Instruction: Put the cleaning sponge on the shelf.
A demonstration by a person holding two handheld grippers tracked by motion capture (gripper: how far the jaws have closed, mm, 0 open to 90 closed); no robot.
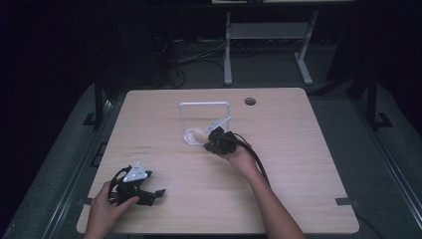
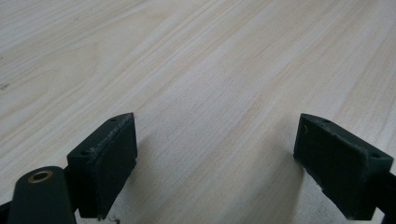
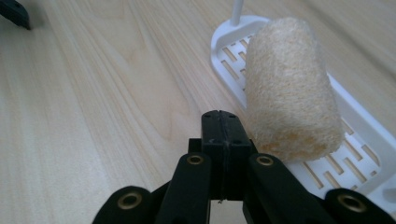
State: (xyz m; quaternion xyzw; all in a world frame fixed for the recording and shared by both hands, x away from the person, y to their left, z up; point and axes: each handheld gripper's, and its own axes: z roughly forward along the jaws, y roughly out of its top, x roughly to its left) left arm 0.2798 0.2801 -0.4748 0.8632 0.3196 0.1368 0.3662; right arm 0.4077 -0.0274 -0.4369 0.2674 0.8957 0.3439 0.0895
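No brand or label can be read anywhere; there is a small dark mark on the table (image 1: pixel 164 164) near its left side, perhaps printed text, but it is too small in the high view to make out.

The table is pale wood-grain laminate with a round cable hole (image 1: pixel 250 101) near the far edge. It stands on grey carpet in a dim room, and the white legs of another desk (image 1: pixel 263 45) show beyond it, with cables on the floor.

Near the middle of the table stands a white rack (image 1: pixel 205 105), a slotted tray with an upright wire frame. A beige sponge roll (image 1: pixel 197 133) lies on the slotted tray. The right gripper (image 1: pixel 215 139) sits just beside the roll, held by the person's right hand (image 1: pixel 239 157). In the right gripper view its jaws are pressed flat together with nothing between them, and the roll (image 3: pixel 289 88) lies just to their right on the tray (image 3: pixel 359 135), close enough that I cannot tell whether they touch.

The left gripper (image 1: pixel 149 194) rests on the near left of the table under the left hand (image 1: pixel 107 206), well apart from the rack. The left gripper view shows what the high view cannot: its jaws spread wide, holding nothing, with bare wood between them.
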